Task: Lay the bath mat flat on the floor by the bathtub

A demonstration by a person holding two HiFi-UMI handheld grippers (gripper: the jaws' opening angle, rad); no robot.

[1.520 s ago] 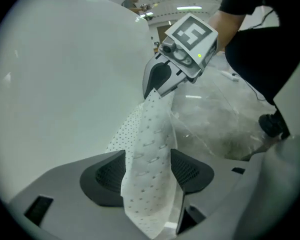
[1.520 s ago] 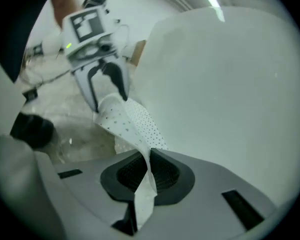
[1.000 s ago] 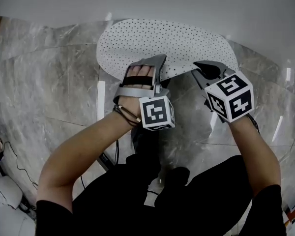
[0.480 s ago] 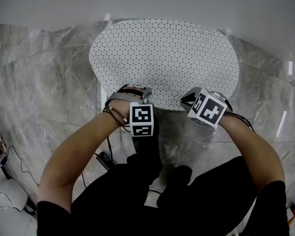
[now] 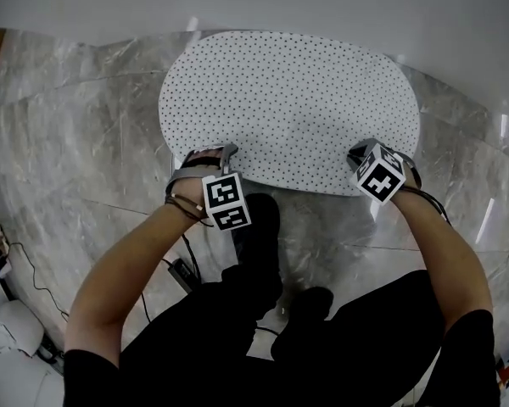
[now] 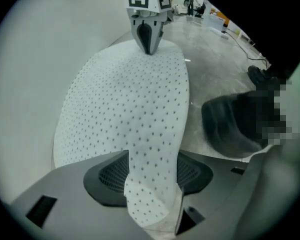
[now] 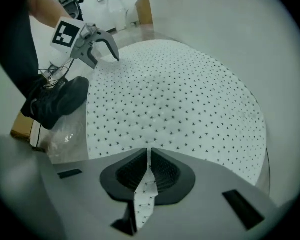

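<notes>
The white dotted oval bath mat (image 5: 288, 108) lies spread on the marble floor, its far edge against the white bathtub wall (image 5: 254, 7). My left gripper (image 5: 205, 155) points down at the mat's near left edge. In the left gripper view the mat (image 6: 125, 109) runs up between my left gripper's (image 6: 150, 179) jaws, which have just been opening and stand wide, pads off the fabric. My right gripper (image 5: 362, 153) is at the near right edge. It (image 7: 149, 176) is shut on a thin fold of the mat (image 7: 175, 104). Each gripper shows in the other's view: right (image 6: 149, 46), left (image 7: 104, 56).
The person's black shoes (image 5: 259, 227) stand on the marble just below the mat's near edge, one (image 6: 230, 129) close beside the left gripper. A cable and small device (image 5: 182, 270) lie on the floor at the left. A cardboard box (image 7: 22, 126) sits beyond the shoe.
Both grippers have come down toward the floor and moved apart. The mat, held up and bunched a second ago, now lies spread out as a full oval.
</notes>
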